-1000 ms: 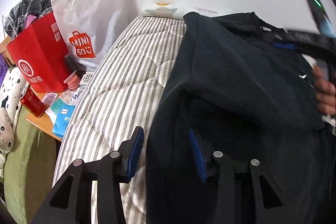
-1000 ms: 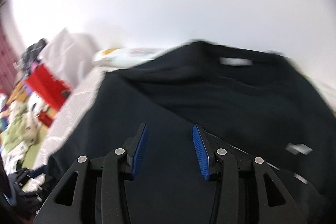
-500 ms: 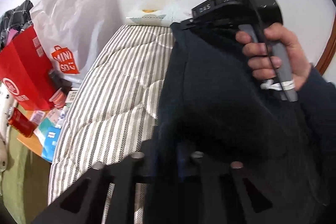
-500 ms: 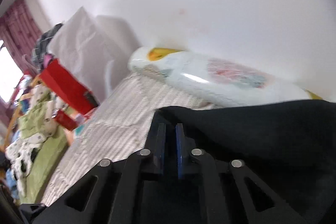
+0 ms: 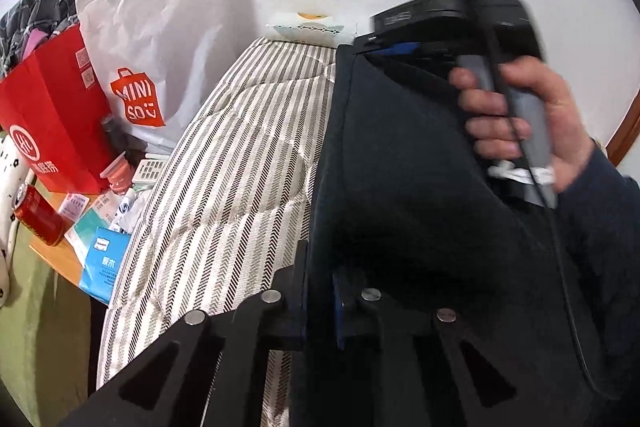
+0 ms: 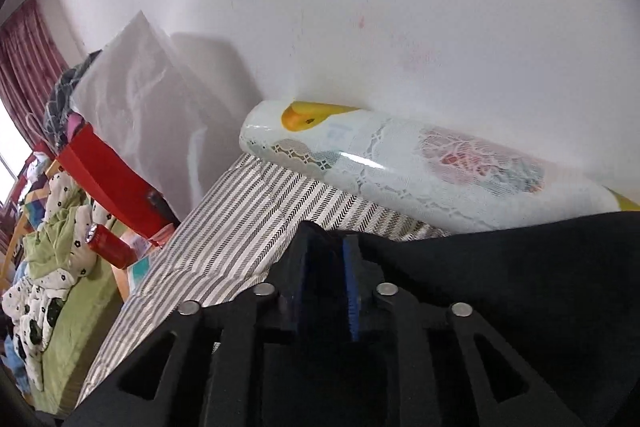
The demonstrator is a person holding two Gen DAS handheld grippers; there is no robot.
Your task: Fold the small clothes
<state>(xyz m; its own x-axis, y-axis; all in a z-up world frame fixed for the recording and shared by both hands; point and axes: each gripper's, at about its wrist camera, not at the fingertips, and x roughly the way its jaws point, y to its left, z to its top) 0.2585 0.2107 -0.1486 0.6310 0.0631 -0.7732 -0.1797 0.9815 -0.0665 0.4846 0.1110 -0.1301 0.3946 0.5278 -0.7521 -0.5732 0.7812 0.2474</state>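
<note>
A dark navy garment [image 5: 400, 167] lies on the striped mattress [image 5: 240, 167] and is held up along its left edge. My left gripper [image 5: 320, 297] is shut on the near part of that edge. My right gripper [image 6: 326, 287] is shut on the far part of the garment [image 6: 500, 267], near the pillow. The right gripper's body and the hand holding it [image 5: 516, 115] show in the left wrist view, above the far end of the cloth.
A lace-covered pillow [image 6: 420, 171] lies against the white wall at the mattress head. Left of the bed stand a red paper bag [image 5: 52, 115], a white Miniso bag [image 5: 152, 39], a red can [image 5: 36, 215] and small packets on a wooden table.
Both grippers were open over the garment one second ago; they have since shut on its left edge. The right gripper moved to the far end near the pillow.
</note>
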